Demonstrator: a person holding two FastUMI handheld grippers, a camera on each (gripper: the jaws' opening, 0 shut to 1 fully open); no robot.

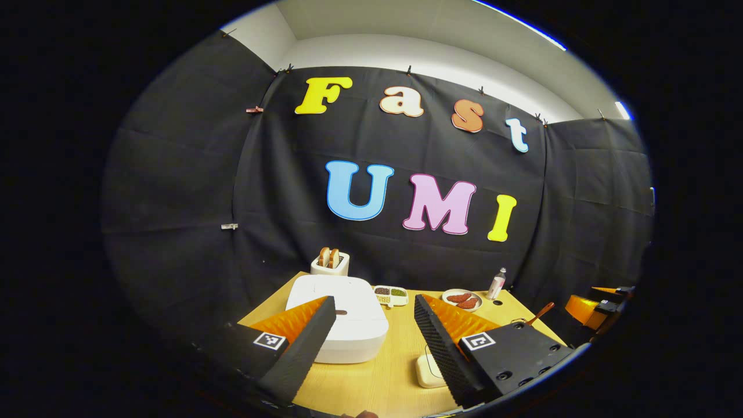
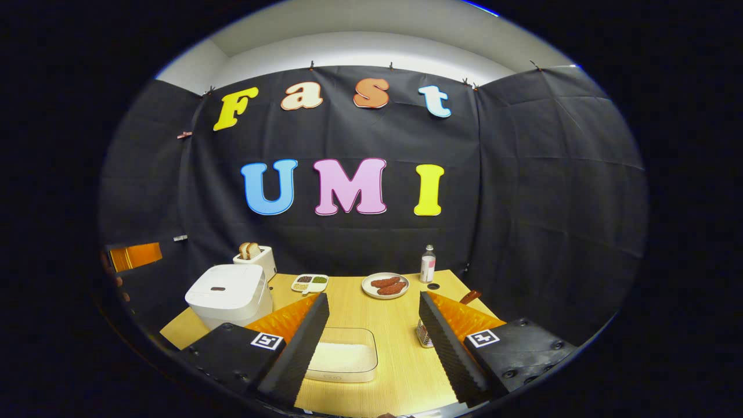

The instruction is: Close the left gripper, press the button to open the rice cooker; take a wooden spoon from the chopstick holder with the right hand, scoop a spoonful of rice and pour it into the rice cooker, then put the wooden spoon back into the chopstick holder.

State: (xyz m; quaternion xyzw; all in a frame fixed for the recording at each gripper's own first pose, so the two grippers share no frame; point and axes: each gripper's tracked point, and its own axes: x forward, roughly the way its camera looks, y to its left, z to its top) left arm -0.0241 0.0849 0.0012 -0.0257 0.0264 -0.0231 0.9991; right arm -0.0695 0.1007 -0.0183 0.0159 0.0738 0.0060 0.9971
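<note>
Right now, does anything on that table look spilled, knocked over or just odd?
Nothing stands out. The rice cooker sits closed and level, the rice tray holds its rice with none on the table, the plate and bottle stand upright. Both the left claw and the right claw are open, holding nothing.

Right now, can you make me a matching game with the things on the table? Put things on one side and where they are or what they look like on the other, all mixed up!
Things:
1. rice cooker
2. toaster
3. plate
4. bottle

Clues:
A. round, with reddish-brown food on it
B. white, lid shut, at the table's left edge
C. upright at the back, near the right corner
D. behind the rice cooker, bread sticking out of the top

Pairs: 1-B, 2-D, 3-A, 4-C
</note>
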